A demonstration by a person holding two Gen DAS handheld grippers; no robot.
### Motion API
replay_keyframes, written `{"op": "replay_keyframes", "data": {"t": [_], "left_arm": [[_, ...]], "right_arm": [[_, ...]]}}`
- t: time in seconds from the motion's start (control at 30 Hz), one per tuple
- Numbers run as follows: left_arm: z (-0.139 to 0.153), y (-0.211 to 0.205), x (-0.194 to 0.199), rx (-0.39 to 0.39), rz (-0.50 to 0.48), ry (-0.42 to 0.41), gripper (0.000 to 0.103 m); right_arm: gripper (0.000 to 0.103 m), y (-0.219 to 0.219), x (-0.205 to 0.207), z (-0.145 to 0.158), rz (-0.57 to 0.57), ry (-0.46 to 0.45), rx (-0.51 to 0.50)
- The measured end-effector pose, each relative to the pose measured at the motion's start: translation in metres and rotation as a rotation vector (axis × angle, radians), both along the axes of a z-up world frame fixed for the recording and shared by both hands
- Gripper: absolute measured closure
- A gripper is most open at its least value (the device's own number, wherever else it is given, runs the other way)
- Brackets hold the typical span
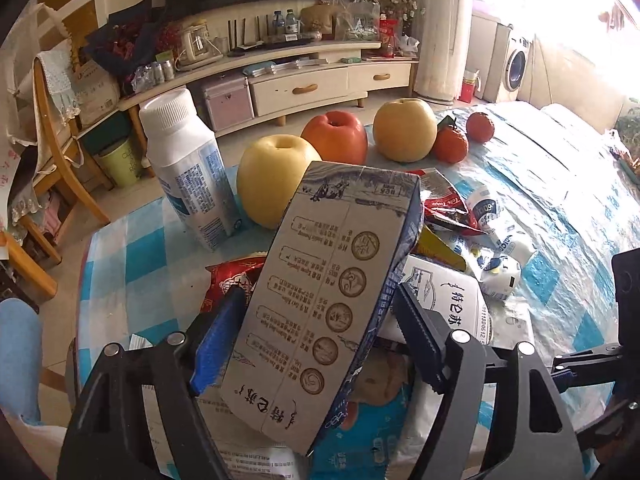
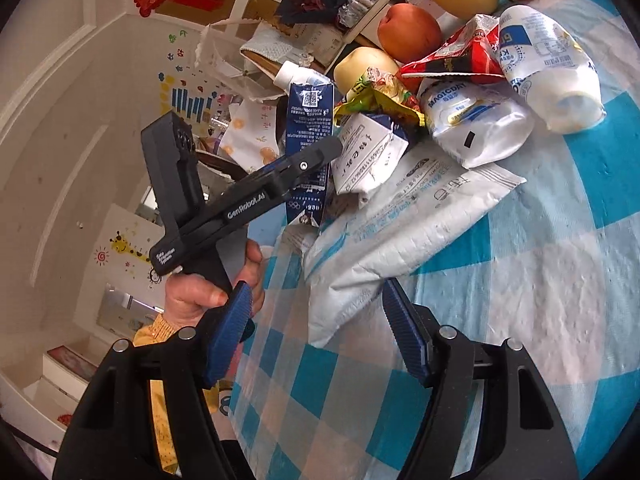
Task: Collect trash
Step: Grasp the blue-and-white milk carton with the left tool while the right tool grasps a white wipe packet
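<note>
The milk carton (image 1: 320,300) is standing lengthwise between the left gripper's (image 1: 316,336) pinching pads, while the right gripper (image 2: 316,340) is hovering spread, empty, farther off.

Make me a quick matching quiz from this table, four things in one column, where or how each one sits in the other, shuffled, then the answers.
Things
1. milk carton
2. white capped bottle
3. red apple
4. white padded mailer

Places
A. standing upright by the yellow apple
B. between the left gripper's fingers
C. flat on the tablecloth, under the wrappers
D. between two yellow fruits

Pairs: 1-B, 2-A, 3-D, 4-C
</note>
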State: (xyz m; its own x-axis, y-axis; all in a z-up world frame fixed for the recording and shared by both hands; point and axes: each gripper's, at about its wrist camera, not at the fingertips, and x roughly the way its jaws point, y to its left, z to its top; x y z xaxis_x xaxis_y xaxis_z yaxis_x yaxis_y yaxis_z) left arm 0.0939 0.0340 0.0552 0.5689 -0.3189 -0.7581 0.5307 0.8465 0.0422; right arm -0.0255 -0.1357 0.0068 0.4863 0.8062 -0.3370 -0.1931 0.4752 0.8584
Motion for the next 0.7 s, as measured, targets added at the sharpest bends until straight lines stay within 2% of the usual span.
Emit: {"op": "replay_keyframes", "data": {"t": [0.1, 0.23, 0.33, 0.47, 0.53, 0.57, 0.7], "left_arm": [[-0.001, 0.000, -0.010, -0.025, 0.011, 0.006, 0.033], [-0.001, 0.000, -0.031, -0.048, 0.034, -0.006, 0.034], [-0.001, 0.002, -0.047, -0.061, 0.083, -0.021, 0.034], [-0.002, 0.014, -0.070, -0.123, 0.172, -0.019, 0.034], [0.000, 0.020, -0.085, -0.148, 0.220, -0.032, 0.035], [0.001, 0.024, -0.093, -0.167, 0.240, -0.037, 0.035], [0.004, 0.040, -0.123, -0.221, 0.318, -0.046, 0.035]], "right_arm": [[0.040, -0.001, 0.001, -0.005, -0.049, -0.002, -0.016], [0.062, -0.011, -0.001, -0.013, -0.093, 0.044, -0.029], [0.067, -0.019, -0.002, -0.017, -0.110, 0.066, -0.027], [0.079, -0.026, -0.001, -0.025, -0.115, 0.094, -0.015], [0.081, -0.028, -0.006, -0.026, -0.113, 0.098, -0.028], [0.088, -0.029, -0.007, -0.026, -0.112, 0.098, -0.030], [0.091, -0.031, -0.015, -0.020, -0.121, 0.094, -0.059]]}}
